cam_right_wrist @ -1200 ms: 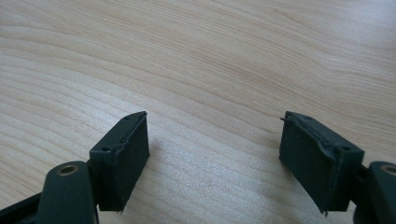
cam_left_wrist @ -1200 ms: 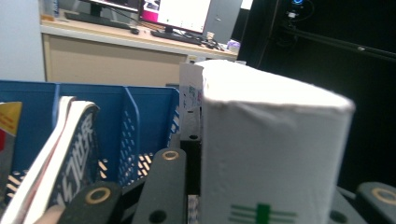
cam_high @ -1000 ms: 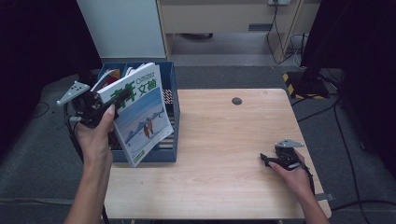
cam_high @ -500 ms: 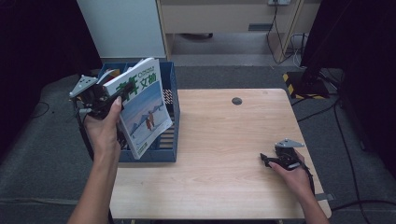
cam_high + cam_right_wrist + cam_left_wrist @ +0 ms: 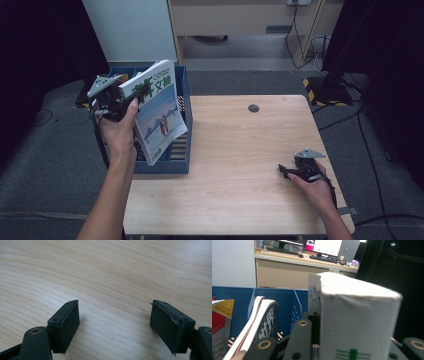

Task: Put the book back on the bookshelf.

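Blue file box [image 5: 181, 165] (magazines inside), book [image 5: 159, 112] clamped above

A light wooden worktop [image 5: 240, 150] with a fine grain stands on a grey carpeted floor [image 5: 55, 165]. A small dark round cap [image 5: 253, 108] sits in the wood near the far edge. Beyond it a pale cabinet panel [image 5: 130, 30] rises at the left, and a beige desk front [image 5: 240, 17] runs across the back, with cables [image 5: 300, 45] trailing down to the floor beside it. A black-and-yellow striped strip [image 5: 312, 90] lies on the floor at the right, next to dark curtaining [image 5: 385, 65]. The left side is dark too. In the left gripper view, monitors [image 5: 324, 246] and a keyboard [image 5: 324, 258] stand on that desk, lit brightly.
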`<action>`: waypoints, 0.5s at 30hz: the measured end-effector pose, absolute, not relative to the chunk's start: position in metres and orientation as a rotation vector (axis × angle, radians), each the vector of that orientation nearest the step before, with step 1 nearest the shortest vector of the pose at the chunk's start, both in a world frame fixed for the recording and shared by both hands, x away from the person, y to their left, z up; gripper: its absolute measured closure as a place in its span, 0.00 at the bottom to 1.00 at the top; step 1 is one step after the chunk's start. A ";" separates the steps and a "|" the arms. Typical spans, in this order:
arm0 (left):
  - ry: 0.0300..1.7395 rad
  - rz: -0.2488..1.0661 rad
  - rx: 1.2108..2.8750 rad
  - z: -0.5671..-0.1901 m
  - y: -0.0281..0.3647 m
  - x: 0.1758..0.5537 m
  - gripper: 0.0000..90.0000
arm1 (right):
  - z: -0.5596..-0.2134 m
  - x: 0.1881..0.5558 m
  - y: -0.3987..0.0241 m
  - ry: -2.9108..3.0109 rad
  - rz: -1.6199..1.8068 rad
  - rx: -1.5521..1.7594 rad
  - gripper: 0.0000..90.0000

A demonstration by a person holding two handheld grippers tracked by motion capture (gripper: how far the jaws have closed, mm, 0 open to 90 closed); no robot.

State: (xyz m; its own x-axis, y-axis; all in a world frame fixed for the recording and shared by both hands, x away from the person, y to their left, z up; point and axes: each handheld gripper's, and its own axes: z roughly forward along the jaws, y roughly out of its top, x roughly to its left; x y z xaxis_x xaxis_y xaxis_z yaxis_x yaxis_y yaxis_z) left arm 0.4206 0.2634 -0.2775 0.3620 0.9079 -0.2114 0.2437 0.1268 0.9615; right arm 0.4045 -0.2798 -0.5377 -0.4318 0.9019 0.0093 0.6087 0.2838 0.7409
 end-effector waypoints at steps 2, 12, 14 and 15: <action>1.137 0.681 1.396 -0.277 0.263 0.421 0.81 | -0.538 0.405 -0.280 2.145 0.958 1.358 0.26; 1.147 0.701 1.394 -0.274 0.269 0.418 0.81 | -0.538 0.405 -0.280 2.145 0.957 1.357 0.26; 1.150 0.704 1.398 -0.275 0.269 0.419 0.81 | -0.538 0.405 -0.280 2.147 0.957 1.357 0.26; 1.151 0.706 1.400 -0.275 0.269 0.420 0.81 | -0.538 0.405 -0.280 2.145 0.958 1.357 0.26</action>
State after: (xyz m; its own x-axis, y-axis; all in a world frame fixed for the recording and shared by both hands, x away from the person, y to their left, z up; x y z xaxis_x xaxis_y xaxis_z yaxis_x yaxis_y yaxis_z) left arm 0.4202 0.2686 -0.2752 0.3418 0.9195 -0.1941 0.2443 0.1125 0.9632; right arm 0.4045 -0.2797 -0.5377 -0.4317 0.9020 0.0085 0.6085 0.2843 0.7409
